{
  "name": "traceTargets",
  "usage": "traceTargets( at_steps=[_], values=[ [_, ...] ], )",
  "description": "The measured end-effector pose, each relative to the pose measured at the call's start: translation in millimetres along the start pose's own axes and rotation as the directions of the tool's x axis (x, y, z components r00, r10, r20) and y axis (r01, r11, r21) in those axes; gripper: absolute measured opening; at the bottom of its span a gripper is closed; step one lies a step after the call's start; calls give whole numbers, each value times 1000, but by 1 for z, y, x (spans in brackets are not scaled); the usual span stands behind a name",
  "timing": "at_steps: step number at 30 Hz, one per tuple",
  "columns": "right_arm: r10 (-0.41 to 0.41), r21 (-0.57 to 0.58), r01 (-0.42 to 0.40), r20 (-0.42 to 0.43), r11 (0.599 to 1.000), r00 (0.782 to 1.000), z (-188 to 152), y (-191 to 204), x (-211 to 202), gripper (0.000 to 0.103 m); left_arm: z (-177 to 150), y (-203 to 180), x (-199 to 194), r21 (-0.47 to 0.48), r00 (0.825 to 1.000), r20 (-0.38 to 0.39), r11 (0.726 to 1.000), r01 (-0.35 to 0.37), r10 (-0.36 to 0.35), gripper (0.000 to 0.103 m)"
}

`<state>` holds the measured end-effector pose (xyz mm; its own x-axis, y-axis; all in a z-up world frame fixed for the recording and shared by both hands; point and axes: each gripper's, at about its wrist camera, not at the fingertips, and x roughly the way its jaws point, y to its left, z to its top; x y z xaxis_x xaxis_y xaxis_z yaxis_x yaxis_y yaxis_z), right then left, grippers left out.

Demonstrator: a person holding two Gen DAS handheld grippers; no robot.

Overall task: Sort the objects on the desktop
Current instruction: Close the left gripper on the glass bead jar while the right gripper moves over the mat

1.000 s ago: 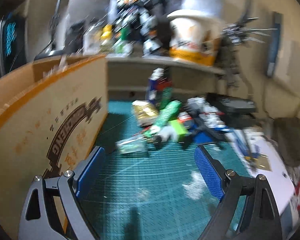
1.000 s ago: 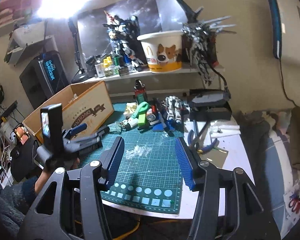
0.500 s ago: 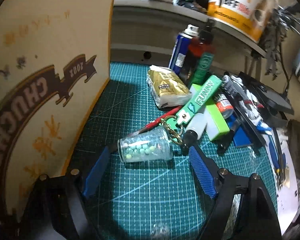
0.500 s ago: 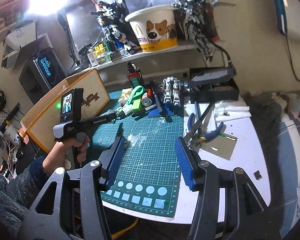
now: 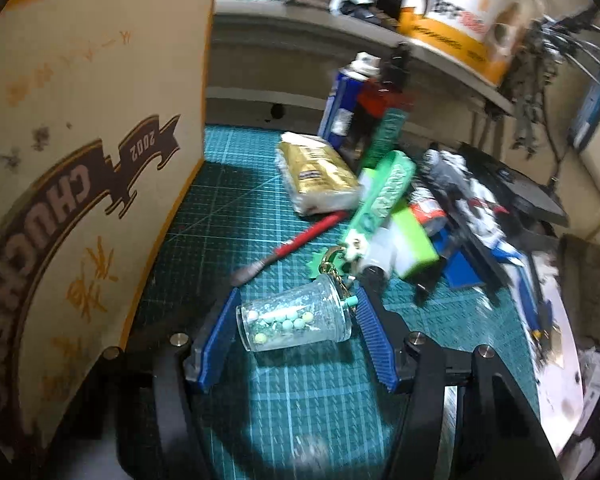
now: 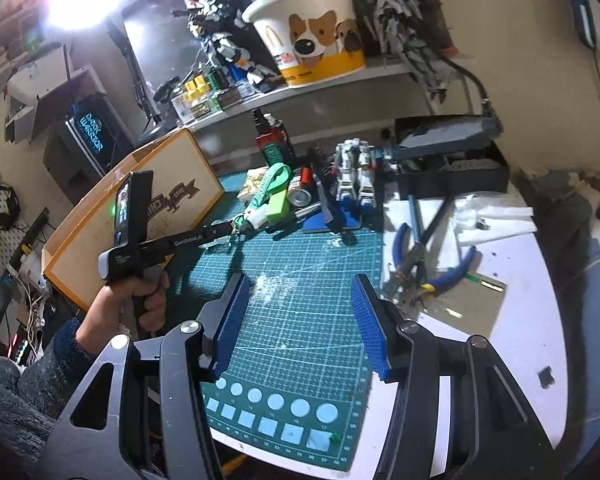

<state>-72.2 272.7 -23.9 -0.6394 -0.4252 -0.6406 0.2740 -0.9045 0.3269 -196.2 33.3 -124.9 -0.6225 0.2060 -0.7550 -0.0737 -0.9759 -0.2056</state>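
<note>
A small clear cup keychain [image 5: 296, 326] with pale beads inside lies on its side on the teal cutting mat [image 5: 300, 400]. My left gripper [image 5: 296, 296] is closing around it, and the blue pads [image 5: 216, 344] touch its base and lid. A gold chain joins the cup to a green strap [image 5: 384, 196]. In the right wrist view the left gripper [image 6: 236, 227] reaches into the pile, held by a hand [image 6: 140, 300]. My right gripper [image 6: 299, 280] hangs open above the mat [image 6: 300, 340], with nothing between its fingers.
A tall cardboard box [image 5: 80, 200] stands close on the left. Behind the cup lie a red pen [image 5: 300, 240], a gold packet [image 5: 320, 176], a green block [image 5: 412, 240] and a spray can [image 5: 344, 100]. A white robot model [image 6: 356, 176] and blue pliers [image 6: 432, 256] lie to the right.
The left gripper moved forward and down over the mat to the cup, and its jaws narrowed onto it. The right gripper sank lower, its jaws unchanged.
</note>
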Motion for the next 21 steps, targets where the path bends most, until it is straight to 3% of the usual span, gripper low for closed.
traceTargets(
  at_steps=[7,15,21],
  values=[
    [22,-39,-22,-4,999,1000,9,18,9,50,-10,-22,-62,128,995,99,992,4,-16,60],
    [37,-71,-37,8,997,999,16,34,12,50,-10,-27,-125,162,972,229,987,10,-47,60],
    [67,-46,-68,-27,997,997,17,38,38,50,-22,-23,-141,167,967,249,986,4,-46,60]
  ],
)
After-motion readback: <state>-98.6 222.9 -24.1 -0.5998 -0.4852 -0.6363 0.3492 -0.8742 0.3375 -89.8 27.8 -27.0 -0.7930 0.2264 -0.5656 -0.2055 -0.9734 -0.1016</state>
